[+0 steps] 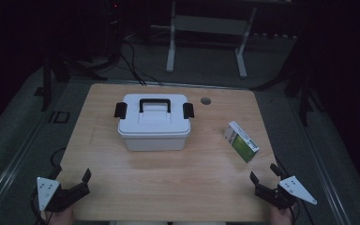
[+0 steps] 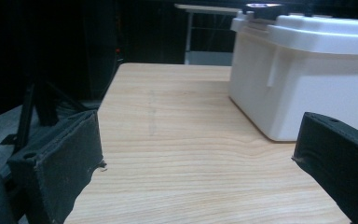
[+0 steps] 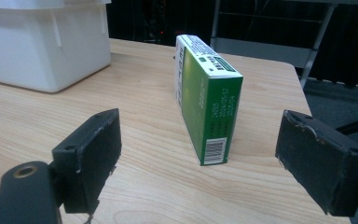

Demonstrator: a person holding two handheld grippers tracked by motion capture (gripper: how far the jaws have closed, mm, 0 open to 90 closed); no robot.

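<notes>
A white lidded box (image 1: 153, 123) with a black handle and two black side latches stands at the middle of the wooden table (image 1: 122, 173). A green and white carton (image 1: 241, 141) stands on its long edge at the right. My left gripper (image 1: 78, 180) rests at the near left corner, open and empty; in the left gripper view the box (image 2: 307, 70) lies ahead to the right. My right gripper (image 1: 263, 174) sits at the near right corner, open, jaws wide apart. In the right gripper view the carton (image 3: 207, 98) stands just beyond the jaws, untouched.
A round grommet hole (image 1: 206, 100) sits in the table's far edge. Behind the table stands a white metal frame (image 1: 206, 28) with cables on the floor. Dark stands flank both sides. The room is dim.
</notes>
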